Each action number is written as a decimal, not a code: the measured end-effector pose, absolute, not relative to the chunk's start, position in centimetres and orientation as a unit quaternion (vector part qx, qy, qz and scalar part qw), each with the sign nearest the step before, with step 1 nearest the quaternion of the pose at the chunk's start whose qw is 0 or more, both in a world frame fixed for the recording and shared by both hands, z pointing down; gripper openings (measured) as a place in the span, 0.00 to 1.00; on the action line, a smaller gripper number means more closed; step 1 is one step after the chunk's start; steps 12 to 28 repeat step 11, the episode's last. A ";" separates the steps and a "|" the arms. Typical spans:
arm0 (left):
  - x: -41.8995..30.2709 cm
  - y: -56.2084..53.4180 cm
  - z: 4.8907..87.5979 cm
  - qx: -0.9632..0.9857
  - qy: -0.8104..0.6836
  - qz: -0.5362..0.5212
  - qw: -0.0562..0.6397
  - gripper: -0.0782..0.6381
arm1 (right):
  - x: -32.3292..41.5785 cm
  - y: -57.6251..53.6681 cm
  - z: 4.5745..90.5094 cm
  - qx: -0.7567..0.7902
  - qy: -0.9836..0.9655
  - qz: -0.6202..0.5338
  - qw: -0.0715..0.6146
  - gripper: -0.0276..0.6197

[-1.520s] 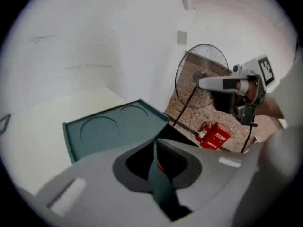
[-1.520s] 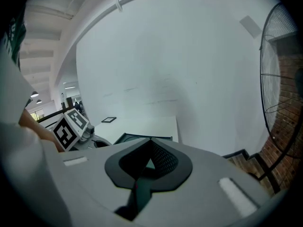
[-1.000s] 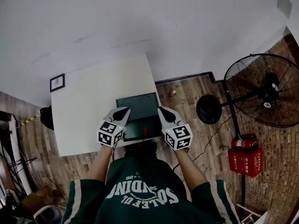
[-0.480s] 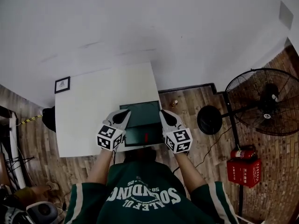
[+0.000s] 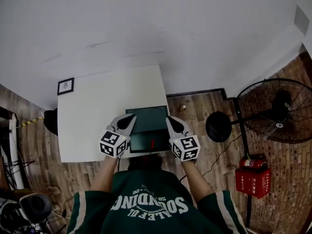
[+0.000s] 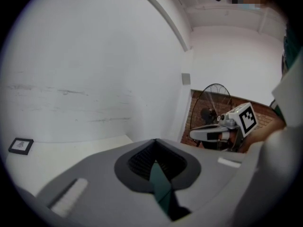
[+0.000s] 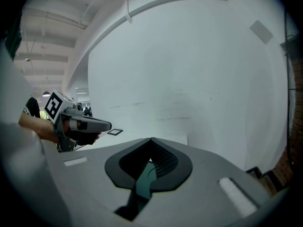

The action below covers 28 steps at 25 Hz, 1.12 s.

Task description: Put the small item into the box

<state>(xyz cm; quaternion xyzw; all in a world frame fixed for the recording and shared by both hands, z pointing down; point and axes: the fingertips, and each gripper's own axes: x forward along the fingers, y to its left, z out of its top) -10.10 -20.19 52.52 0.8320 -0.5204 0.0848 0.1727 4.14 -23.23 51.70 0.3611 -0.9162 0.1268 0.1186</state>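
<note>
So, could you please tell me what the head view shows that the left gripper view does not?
Only the head view shows the small red item on the near part of the dark green box, and the fire extinguisher. Only the left gripper view shows the left gripper close up, jaws together with nothing between them. Both show the white table, the picture frame, the fan and the right gripper.

White table [image 5: 92, 106]. Dark green box [image 5: 146, 121]; red small item [image 5: 152, 143]. Grey left gripper [image 5: 130, 117] and right gripper [image 5: 169, 119], black-and-white square markers. Brown wood-plank floor [image 5: 204, 106]. Black fan [image 5: 278, 112].
</note>
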 end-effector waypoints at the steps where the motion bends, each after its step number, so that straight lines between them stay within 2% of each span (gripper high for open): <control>1: -10.2 -20.2 52.5 0.832 -0.520 0.083 0.173 0.18 | 4.1 -23.2 51.8 0.360 -0.916 0.127 0.119 0.05; 28: -9.5 -20.2 52.3 0.836 -0.514 0.091 0.171 0.18 | 4.0 -23.0 51.6 0.357 -0.917 0.130 0.120 0.05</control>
